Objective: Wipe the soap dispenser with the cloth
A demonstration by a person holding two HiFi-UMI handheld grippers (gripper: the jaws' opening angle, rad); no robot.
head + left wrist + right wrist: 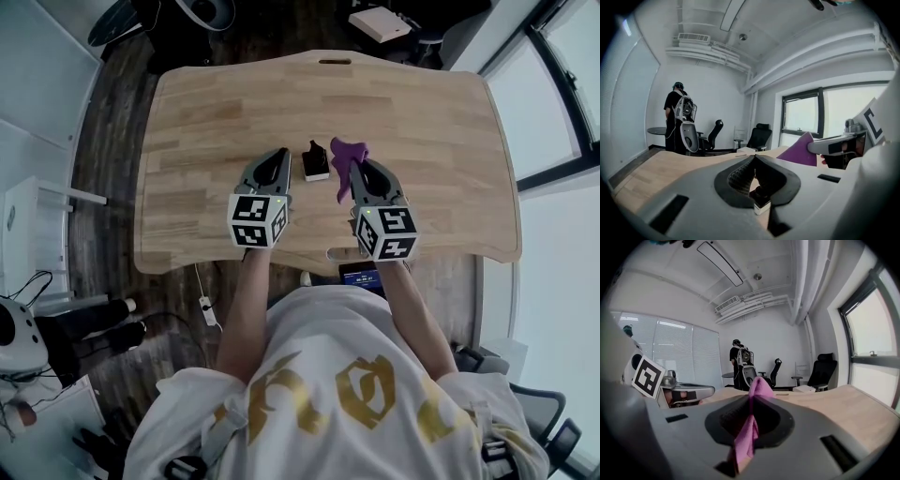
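Right gripper pinches cloth tight. Left gripper jaws together, nothing inside. Soap dispenser between both tools. Rub softly; don't tip it.

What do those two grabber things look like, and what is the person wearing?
The left gripper and the right gripper are both grey, with two curved jaws narrowing to a tip and dark ribbed pads inside. Each carries a white cube with black square markers. The person's shirt is white with gold print.
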